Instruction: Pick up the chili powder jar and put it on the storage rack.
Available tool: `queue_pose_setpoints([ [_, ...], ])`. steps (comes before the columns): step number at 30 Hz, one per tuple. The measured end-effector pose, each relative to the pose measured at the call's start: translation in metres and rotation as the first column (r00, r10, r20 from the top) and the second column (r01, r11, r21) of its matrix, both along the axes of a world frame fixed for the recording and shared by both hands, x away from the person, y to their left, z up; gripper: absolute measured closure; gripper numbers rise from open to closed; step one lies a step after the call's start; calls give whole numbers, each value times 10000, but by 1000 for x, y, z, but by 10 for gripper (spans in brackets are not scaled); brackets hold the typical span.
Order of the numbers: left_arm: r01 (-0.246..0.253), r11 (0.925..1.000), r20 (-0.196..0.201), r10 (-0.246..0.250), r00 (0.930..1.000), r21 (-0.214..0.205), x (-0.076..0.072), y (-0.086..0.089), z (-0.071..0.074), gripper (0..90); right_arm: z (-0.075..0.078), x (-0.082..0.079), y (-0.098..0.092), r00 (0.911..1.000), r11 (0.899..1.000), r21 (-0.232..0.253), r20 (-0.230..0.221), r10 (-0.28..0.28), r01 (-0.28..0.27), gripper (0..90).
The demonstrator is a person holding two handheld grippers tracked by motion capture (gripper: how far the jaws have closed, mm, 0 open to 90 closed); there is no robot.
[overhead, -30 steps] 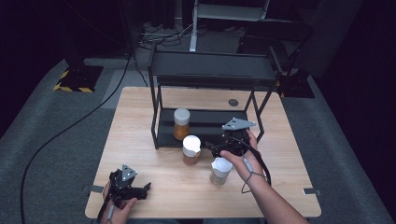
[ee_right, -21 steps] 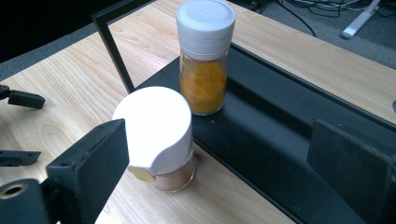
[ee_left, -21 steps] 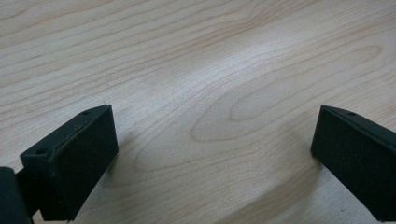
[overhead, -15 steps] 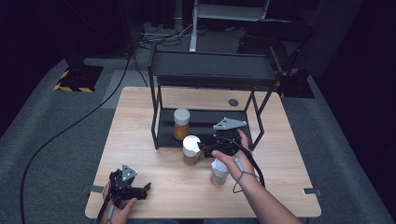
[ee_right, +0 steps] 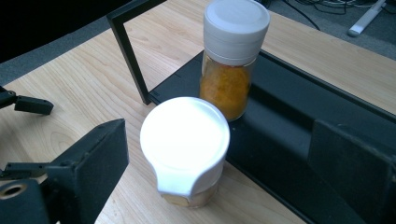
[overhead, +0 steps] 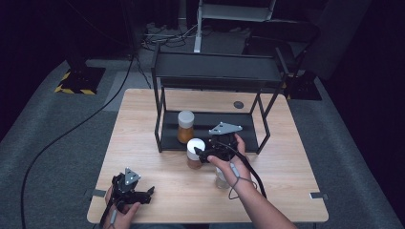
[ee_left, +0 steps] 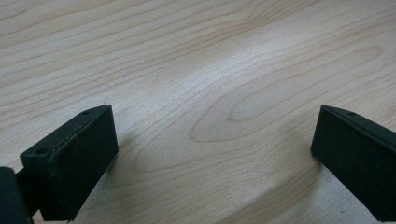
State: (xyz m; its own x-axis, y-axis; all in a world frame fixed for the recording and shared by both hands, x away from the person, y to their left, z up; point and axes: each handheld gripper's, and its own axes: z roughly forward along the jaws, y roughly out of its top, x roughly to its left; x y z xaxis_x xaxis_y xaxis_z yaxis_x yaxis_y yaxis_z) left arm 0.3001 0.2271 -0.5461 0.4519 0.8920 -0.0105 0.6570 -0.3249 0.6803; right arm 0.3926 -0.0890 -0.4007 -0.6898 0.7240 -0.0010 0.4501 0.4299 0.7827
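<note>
— Moved since a second ago: the right hand-held gripper (overhead: 199,155) has shifted left, up to the white-capped jar (overhead: 195,153) standing on the table (overhead: 143,119) just in front of the rack (overhead: 215,76).

— Is it pinching the jar?

— No. Its jaws stand spread on either side of the cap, not pressing it.

— Anything else near the rack?

— An orange jar (overhead: 185,126) stands on the rack's lower shelf, just behind the first; another jar (overhead: 220,177) sits farther out front, under the wrist.

— And the left hand-held gripper (overhead: 143,194)?

— Spread over bare wood, well in front of the rack, unmoved.
</note>
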Motion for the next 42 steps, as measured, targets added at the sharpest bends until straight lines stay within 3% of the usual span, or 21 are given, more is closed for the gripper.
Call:
queue_pose_setpoints([
  [14,-30,10000,-4,30,10000,-1,1,-1,0,2,1,4,8,9986,9982,294,78,-518,515,54],
  [34,-30,10000,4,30,10000,4,1,-1,0,2,-9,9,30,9993,9997,24,-285,-253,254,54],
  [42,-40,10000,-3,40,10000,2,2,-1,0,2,-15,14,42,9978,9996,-151,-620,-250,241,58],
])
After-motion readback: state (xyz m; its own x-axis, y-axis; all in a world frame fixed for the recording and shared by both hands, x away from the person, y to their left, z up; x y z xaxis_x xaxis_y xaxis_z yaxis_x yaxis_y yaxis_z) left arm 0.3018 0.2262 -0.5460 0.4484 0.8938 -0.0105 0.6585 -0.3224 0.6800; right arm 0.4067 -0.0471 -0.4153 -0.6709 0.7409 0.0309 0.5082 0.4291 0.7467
